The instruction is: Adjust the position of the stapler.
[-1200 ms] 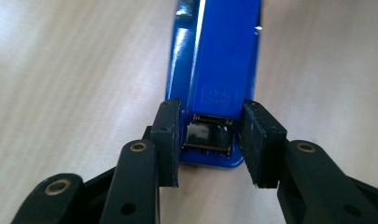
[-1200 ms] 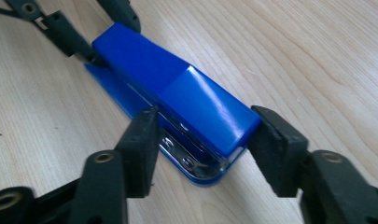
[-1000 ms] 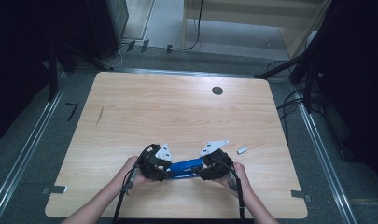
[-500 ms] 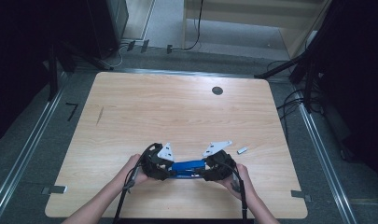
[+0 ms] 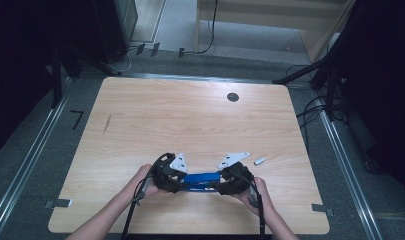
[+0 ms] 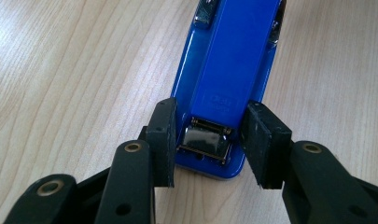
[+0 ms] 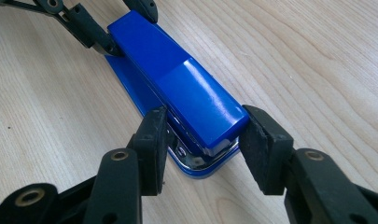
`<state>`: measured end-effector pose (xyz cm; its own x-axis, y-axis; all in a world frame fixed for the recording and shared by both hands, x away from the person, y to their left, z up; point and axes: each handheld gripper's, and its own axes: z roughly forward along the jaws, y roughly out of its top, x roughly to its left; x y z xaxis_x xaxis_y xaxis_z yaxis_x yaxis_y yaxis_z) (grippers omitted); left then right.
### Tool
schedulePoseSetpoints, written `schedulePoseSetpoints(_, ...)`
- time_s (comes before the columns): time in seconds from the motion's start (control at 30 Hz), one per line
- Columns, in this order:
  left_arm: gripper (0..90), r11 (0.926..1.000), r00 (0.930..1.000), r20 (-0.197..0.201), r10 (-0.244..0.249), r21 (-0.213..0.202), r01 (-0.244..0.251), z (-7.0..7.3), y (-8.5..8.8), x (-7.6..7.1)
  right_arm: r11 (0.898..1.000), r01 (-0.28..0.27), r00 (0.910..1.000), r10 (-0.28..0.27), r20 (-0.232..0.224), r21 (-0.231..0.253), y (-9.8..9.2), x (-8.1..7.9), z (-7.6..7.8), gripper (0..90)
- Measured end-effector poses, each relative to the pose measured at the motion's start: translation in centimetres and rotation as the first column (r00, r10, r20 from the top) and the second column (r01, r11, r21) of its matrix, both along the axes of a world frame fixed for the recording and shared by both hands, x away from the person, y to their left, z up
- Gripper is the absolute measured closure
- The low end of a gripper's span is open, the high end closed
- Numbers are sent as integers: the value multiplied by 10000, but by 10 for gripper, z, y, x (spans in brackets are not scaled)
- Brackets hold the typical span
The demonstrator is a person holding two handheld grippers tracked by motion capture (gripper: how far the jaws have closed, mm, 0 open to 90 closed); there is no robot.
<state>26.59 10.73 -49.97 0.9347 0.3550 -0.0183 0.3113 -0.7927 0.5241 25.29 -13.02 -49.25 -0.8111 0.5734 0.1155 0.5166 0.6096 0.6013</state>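
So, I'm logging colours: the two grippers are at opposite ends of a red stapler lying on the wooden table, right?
Not red: the stapler is blue, as the right gripper view shows. The left gripper and right gripper do sit at its opposite ends on the wooden table.

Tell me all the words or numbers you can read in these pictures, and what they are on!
Raised mark on the blue stapler, near its hinge end: too faint to read for sure.
Small white thing on the table: too small to show any writing.
Nothing else with words, numbers or signs can be read.
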Motion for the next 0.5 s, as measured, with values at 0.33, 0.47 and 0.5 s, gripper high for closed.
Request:
schedulePoseSetpoints(0.33,591,9999,9999,62,123,-17,-123,0,-3,0,9998,-177,9997,177,157,-11,-2,3,-1,547)
schedulePoseSetpoints(0.47,590,9998,9998,118,188,-3,-188,-1,-4,1,9999,-136,9999,137,96,-36,-2,4,-1,546)
schedulePoseSetpoints(0.5,590,9998,9997,122,222,-20,-221,-1,-4,1,9999,-128,9998,129,142,-49,-2,4,-1,546)
